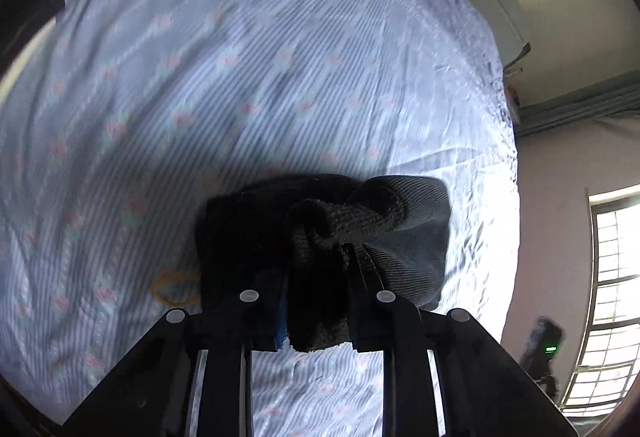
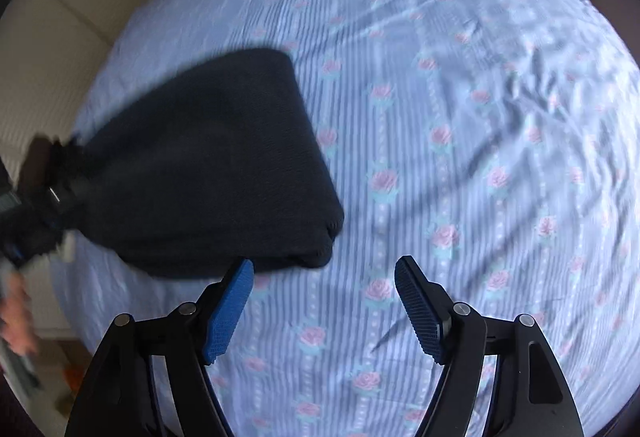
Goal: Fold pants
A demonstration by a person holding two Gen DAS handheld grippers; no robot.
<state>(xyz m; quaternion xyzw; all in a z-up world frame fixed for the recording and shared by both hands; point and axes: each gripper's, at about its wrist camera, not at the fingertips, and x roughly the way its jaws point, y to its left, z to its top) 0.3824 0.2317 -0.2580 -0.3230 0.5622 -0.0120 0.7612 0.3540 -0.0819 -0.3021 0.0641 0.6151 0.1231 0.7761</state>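
- While the left gripper [image 1: 316, 277] has its jaws clamped on a bunched edge of the pants [image 1: 360, 233], the dark folded bundle hangs just above the bed [image 1: 240, 57].
- Soft, thick knit; it looks limp, sagging from one hold, so I judge a second grip at the far folded corner best.
- Right gripper [image 2: 324, 301]: jaws wide, holding nothing, near that corner.

- left black two-finger gripper [image 1: 316, 269]: matte black linkage arms, round silver pivot screws, a sliver of blue pad showing
- right black two-finger gripper [image 2: 324, 269]: same black frame and silver screws, ribbed blue rubber pads [image 2: 230, 311] on the jaws
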